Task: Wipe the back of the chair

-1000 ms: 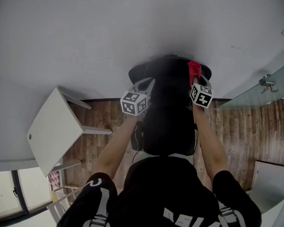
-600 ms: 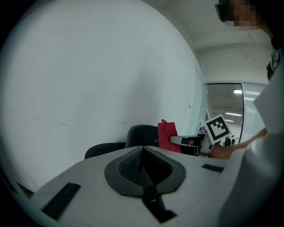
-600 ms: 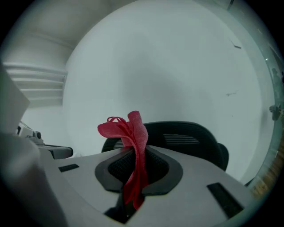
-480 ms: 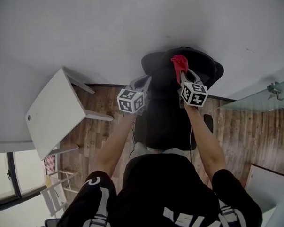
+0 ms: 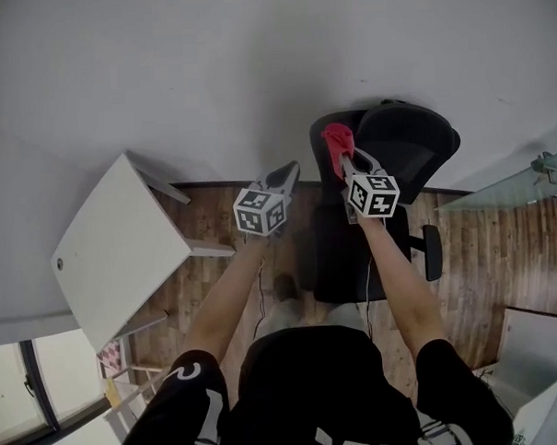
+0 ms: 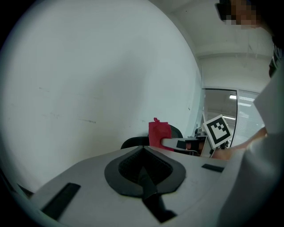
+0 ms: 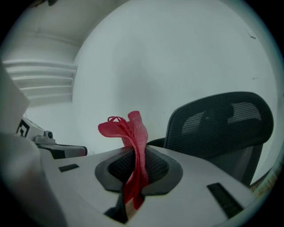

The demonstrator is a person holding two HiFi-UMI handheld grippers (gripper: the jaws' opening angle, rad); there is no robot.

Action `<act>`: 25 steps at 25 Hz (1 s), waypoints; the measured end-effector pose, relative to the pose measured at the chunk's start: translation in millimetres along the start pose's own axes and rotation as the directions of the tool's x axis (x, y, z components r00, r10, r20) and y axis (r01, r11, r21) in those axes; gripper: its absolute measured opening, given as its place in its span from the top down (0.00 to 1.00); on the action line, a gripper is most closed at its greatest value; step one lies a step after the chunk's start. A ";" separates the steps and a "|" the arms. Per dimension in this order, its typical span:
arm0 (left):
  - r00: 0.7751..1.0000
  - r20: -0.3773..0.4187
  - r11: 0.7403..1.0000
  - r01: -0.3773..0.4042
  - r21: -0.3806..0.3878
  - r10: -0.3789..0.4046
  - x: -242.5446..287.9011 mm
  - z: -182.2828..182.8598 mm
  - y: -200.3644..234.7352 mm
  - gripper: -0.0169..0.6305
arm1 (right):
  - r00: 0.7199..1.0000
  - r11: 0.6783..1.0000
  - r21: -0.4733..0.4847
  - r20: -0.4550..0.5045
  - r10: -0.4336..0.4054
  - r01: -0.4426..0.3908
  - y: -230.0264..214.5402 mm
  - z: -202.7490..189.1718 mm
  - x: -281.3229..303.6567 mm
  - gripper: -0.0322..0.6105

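Pinching a red cloth (image 7: 128,128) in the right gripper (image 5: 343,161), jaws clamped on it, folds sticking up past the tips. Holding it beside the black mesh office chair (image 5: 414,151), left of the backrest, apparently not touching. Carrying nothing in the left gripper (image 5: 288,175), jaws together, clear of the chair, above the wooden floor (image 5: 215,238).

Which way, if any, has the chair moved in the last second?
Yes. The chair has shifted right, away from the white table. More wood floor now shows between them.
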State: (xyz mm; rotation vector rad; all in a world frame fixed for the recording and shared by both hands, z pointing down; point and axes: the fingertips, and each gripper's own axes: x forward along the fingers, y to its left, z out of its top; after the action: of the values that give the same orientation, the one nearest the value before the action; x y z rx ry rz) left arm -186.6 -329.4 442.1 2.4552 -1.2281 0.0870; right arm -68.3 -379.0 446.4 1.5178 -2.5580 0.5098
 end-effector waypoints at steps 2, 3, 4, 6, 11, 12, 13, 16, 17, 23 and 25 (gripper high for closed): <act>1.000 -0.009 1.000 0.011 0.004 -0.011 -3.4 -7.0 13.5 0.94 | 1.000 1.000 -0.025 -0.022 -0.007 0.006 6.1 -18.2 13.5 0.85; 1.000 -0.013 1.000 0.017 0.006 -0.017 -4.1 -10.1 19.6 0.94 | 0.999 0.999 -0.034 -0.034 -0.011 0.010 7.3 -27.6 19.7 0.85; 1.000 -0.016 1.000 0.024 0.008 -0.023 -3.9 -12.8 25.4 0.94 | 0.999 0.999 -0.037 -0.044 -0.017 0.015 6.9 -36.5 25.5 0.85; 0.999 -0.017 0.999 0.037 0.009 -0.037 -2.2 -17.3 36.0 0.94 | 0.998 0.999 -0.031 -0.057 -0.030 0.029 4.1 -53.2 35.8 0.85; 0.998 -0.014 0.998 0.056 0.009 -0.055 9.4 -29.3 58.9 0.94 | 0.996 0.999 -0.025 -0.081 -0.038 0.036 -3.2 -91.7 63.9 0.85; 0.998 -0.015 0.998 0.061 0.009 -0.061 12.3 -31.9 61.3 0.94 | 0.996 0.999 -0.028 -0.085 -0.040 0.038 -5.4 -97.6 69.7 0.85; 0.997 -0.016 0.998 0.069 0.008 -0.069 15.0 -34.1 62.9 0.94 | 0.995 0.999 -0.032 -0.087 -0.045 0.042 -8.0 -102.3 75.4 0.85; 0.996 -0.021 0.996 0.085 0.011 -0.084 21.7 -40.5 66.1 0.94 | 0.994 0.997 -0.047 -0.086 -0.065 0.061 -18.5 -113.0 91.1 0.85; 0.996 -0.026 0.996 0.083 0.018 -0.083 24.2 -43.8 67.0 0.94 | 0.994 0.996 -0.051 -0.086 -0.072 0.067 -23.0 -116.2 95.5 0.85; 0.996 -0.057 0.996 0.077 0.044 -0.075 35.6 -60.9 67.2 0.94 | 0.991 0.994 -0.064 -0.092 -0.093 0.087 -41.9 -133.8 109.4 0.85; 0.996 -0.056 0.997 0.075 0.033 -0.073 39.0 -62.5 64.1 0.94 | 0.990 0.994 -0.062 -0.098 -0.098 0.092 -47.6 -138.7 109.9 0.85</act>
State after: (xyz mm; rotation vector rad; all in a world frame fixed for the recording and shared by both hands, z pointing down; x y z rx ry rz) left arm -205.3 -370.2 528.8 2.5089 -1.1204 0.1554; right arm -89.5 -442.8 616.9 1.5441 -2.3906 0.4840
